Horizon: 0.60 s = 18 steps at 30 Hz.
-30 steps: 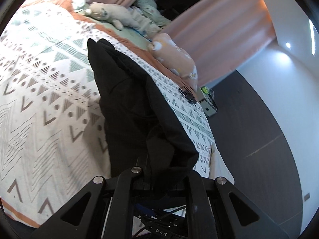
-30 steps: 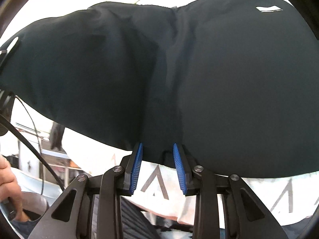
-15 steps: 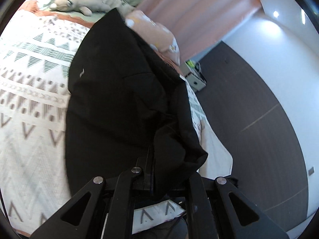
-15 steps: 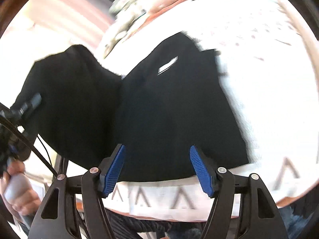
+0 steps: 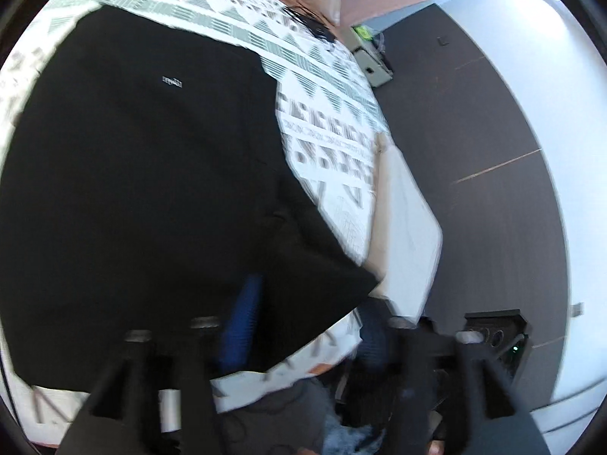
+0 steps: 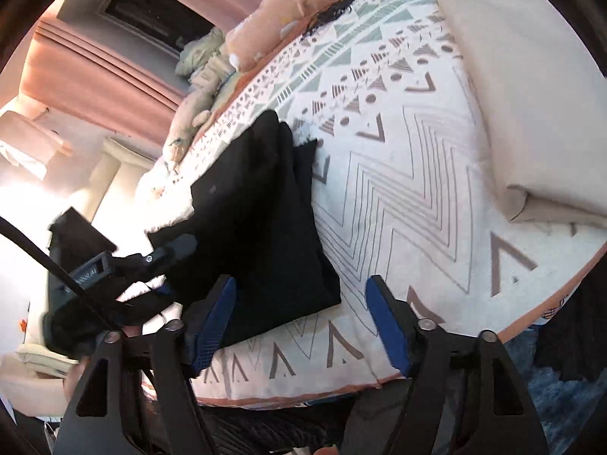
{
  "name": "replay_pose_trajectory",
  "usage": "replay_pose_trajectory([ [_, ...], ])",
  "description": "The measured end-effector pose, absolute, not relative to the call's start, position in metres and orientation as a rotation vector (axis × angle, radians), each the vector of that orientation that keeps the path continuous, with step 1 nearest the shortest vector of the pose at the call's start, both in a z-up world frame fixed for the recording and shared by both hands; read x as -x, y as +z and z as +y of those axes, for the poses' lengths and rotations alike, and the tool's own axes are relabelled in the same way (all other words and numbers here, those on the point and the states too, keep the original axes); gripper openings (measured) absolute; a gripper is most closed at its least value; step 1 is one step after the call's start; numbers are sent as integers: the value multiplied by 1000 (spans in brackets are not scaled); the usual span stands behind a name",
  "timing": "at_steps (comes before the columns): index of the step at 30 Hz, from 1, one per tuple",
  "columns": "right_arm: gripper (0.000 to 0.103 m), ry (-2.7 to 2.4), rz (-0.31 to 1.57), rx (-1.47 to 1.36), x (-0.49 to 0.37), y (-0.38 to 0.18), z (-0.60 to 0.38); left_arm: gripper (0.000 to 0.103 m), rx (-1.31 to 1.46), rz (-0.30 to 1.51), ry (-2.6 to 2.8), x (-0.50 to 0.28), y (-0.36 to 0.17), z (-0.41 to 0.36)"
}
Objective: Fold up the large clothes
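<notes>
Both grippers angled down, seemingly open, black garment (image 5: 151, 174)

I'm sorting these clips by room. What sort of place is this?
Most likely a bedroom: a bed with a patterned cover, a pillow, soft toys near its head, and pink curtains behind.

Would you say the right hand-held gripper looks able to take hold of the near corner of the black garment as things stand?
Probably yes: the right hand-held gripper is open, and the black garment lies flat on the bedspread just ahead with nothing between.
</notes>
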State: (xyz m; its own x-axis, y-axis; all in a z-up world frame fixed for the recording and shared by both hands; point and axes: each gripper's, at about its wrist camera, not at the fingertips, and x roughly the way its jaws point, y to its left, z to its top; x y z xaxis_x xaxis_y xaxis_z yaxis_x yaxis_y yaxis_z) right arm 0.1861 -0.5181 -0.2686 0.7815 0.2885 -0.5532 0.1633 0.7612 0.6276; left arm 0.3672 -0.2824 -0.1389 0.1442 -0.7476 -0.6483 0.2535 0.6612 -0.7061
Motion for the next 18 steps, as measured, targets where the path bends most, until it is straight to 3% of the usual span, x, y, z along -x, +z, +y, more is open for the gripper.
replay_pose_trajectory([
  [1, 77, 78, 676, -717, -162, -240, -516, 85, 499, 1216, -776, -365, -136, -283],
  [2, 78, 84, 665, -716, -154, -229, -518, 86, 495, 1198, -778, -363, -132, -282],
  [7, 78, 142, 633, -717, -100, -157, -503, 86, 487, 1123, -732, -360, -117, -256],
  [18, 78, 198, 641, -615, -131, -146, -459, 86, 472, 1038, -502, -355, -123, -159],
])
